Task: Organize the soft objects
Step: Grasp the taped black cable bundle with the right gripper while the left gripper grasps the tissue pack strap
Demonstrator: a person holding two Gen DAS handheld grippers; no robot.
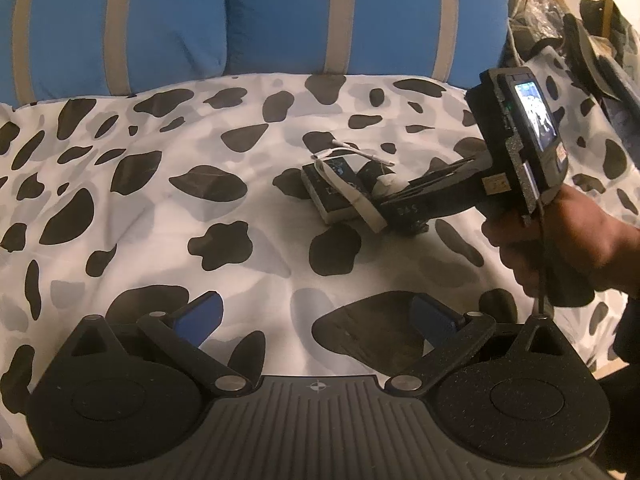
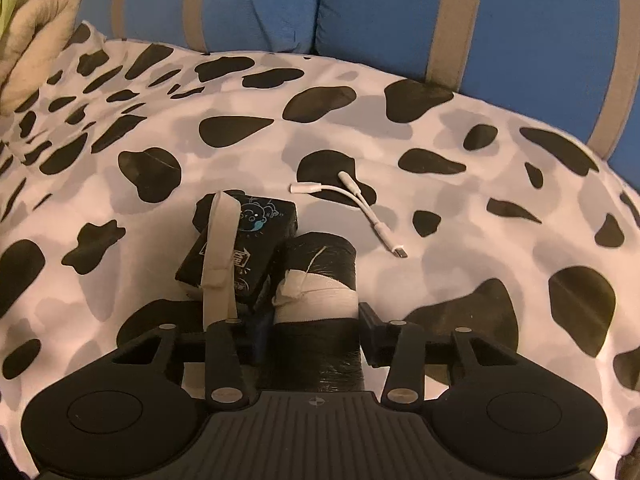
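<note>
A black roll (image 2: pixel 320 276) wrapped in plastic with a white band lies between the fingers of my right gripper (image 2: pixel 316 332), which is shut on it. A black tissue pack (image 2: pixel 244 240) with a beige strap lies just left of it on the cow-print sheet (image 2: pixel 440 240). In the left wrist view the pack (image 1: pixel 332 192) and the roll (image 1: pixel 374 174) sit mid-bed, with the right gripper (image 1: pixel 404 196) reaching in from the right. My left gripper (image 1: pixel 316 316) is open and empty, low over the sheet (image 1: pixel 160 208), well short of them.
A white adapter cable (image 2: pixel 360 204) lies on the sheet beyond the roll. Blue pillows with grey stripes (image 2: pixel 360 8) line the far edge. A fuzzy beige blanket (image 2: pixel 36 28) lies at the far left. Clutter (image 1: pixel 580 32) is piled at the right.
</note>
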